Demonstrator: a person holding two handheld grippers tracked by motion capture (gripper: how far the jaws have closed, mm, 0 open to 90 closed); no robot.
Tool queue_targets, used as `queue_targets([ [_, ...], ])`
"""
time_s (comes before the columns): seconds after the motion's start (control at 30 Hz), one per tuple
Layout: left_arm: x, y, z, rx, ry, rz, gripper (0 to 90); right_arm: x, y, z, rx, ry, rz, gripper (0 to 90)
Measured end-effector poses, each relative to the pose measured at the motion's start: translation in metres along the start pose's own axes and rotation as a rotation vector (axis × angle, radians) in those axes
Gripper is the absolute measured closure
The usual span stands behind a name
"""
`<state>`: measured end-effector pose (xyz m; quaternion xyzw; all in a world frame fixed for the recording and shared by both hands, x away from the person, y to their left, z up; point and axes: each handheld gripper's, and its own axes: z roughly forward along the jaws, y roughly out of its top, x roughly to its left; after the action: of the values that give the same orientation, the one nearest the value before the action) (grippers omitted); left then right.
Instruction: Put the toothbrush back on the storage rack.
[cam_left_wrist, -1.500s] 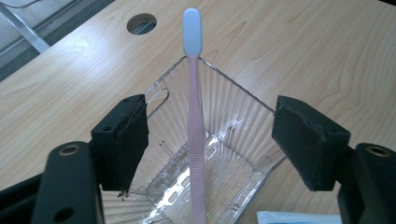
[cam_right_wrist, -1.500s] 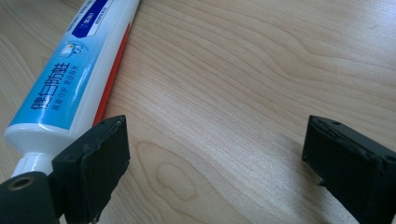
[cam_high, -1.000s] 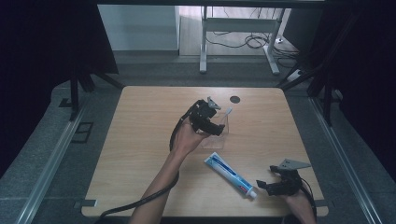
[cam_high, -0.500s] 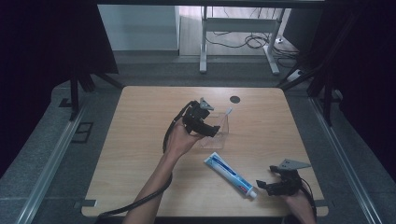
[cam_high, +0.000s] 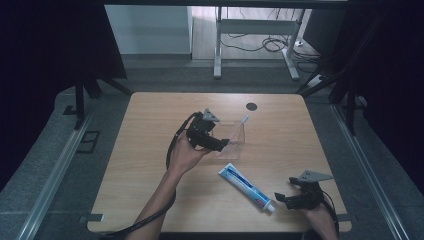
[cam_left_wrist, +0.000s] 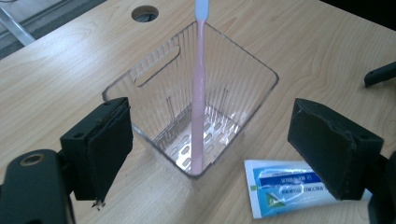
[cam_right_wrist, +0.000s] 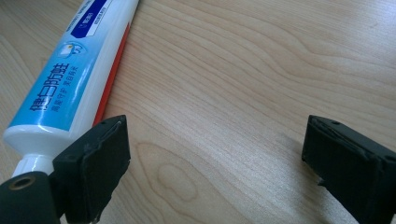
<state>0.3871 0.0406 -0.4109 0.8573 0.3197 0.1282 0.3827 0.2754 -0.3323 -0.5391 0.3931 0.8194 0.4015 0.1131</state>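
One toothbrush (cam_left_wrist: 199, 88) in one clear bin (cam_left_wrist: 154, 88), one toothpaste tube (cam_high: 247, 187) beside.

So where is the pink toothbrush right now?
In the left gripper view the toothbrush stands in the clear bin, leaning on its far rim, between the open left gripper jaws.

Clear ribbed plastic basket (cam_left_wrist: 233, 88), glossy plastic toothpaste tube (cam_right_wrist: 60, 79), matt wood-grain table (cam_right_wrist: 243, 70).

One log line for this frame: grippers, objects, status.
left gripper: open, just opening, nothing gripped | toothbrush: leaning in clear bin | right gripper: open, beside toothpaste tube
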Motion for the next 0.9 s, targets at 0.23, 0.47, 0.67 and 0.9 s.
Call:
queue_targets([
  [0.23,0.005,-0.013,-0.011,-0.004,-0.002,-0.025,14.2,0.001,0.0,0.001,0.005,0.003,0.001,8.4],
  [0.47,0.008,-0.026,-0.019,-0.004,-0.011,-0.033,14.2,0.001,0.001,0.0,0.004,-0.002,0.003,9.7],
  [0.67,0.008,-0.035,-0.027,-0.013,-0.008,-0.042,14.1,0.001,0.002,-0.001,0.009,0.016,0.036,12.6],
  [0.9,0.01,-0.051,-0.037,-0.013,0.002,-0.044,13.8,0.001,0.001,-0.001,0.009,0.003,0.019,10.4],
])
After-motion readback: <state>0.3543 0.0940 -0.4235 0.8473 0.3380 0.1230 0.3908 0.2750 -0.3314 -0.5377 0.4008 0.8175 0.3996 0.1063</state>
